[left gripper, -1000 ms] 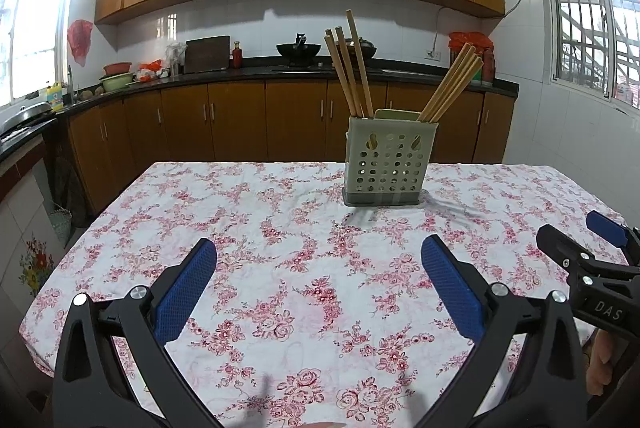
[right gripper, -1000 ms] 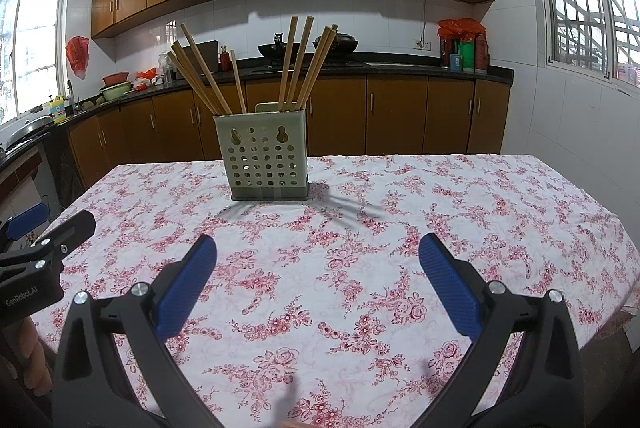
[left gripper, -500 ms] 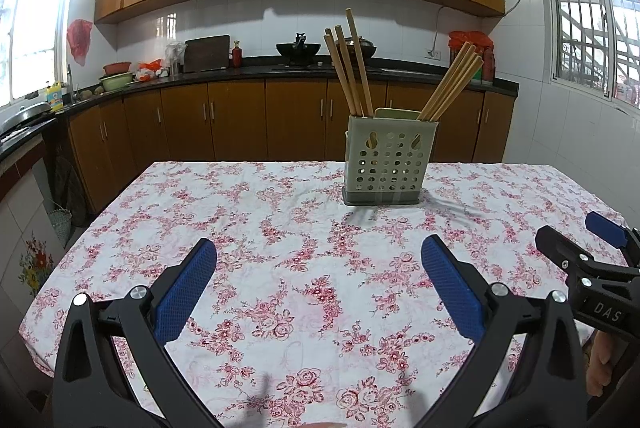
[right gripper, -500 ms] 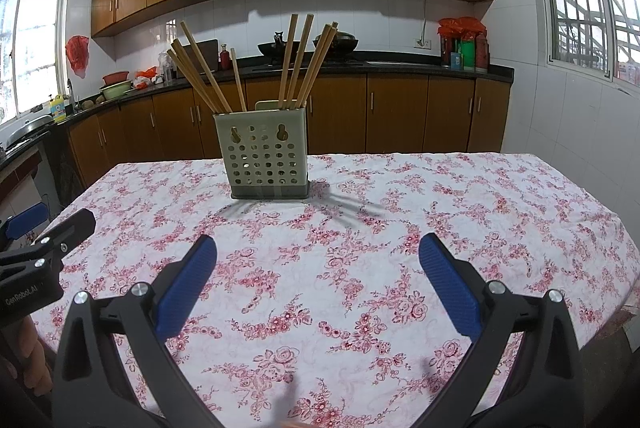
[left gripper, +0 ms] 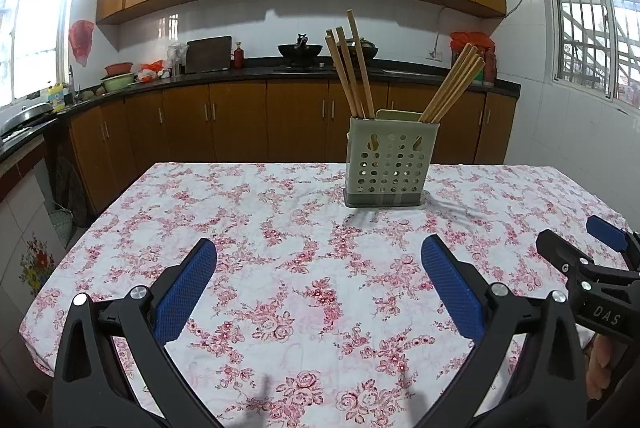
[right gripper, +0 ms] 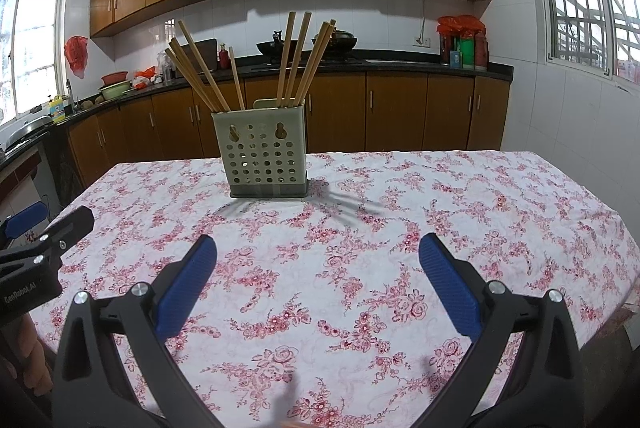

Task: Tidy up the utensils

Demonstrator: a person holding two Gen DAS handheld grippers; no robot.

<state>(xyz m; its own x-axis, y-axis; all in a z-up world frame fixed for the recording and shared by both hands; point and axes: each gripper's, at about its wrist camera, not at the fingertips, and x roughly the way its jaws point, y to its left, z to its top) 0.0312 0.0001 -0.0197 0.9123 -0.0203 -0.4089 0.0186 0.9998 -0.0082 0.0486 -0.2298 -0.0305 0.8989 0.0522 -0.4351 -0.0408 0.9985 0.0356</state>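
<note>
With both my left gripper [left gripper: 318,282] and right gripper [right gripper: 318,280] spread wide and empty over the counter [left gripper: 256,268], the chopsticks [right gripper: 298,58] stand in the holder [right gripper: 262,158] near its far edge.

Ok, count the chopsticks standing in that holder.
8 chopsticks, all in the holder. In the right wrist view, four fan out leftward and four stand nearly upright on the right. They overlap, so another may be hidden.

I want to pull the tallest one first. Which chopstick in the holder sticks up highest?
In the left wrist view, the rightmost chopstick of the left-hand bunch in the holder. Its tip rises above its neighbours and above the right-leaning bunch.
</note>
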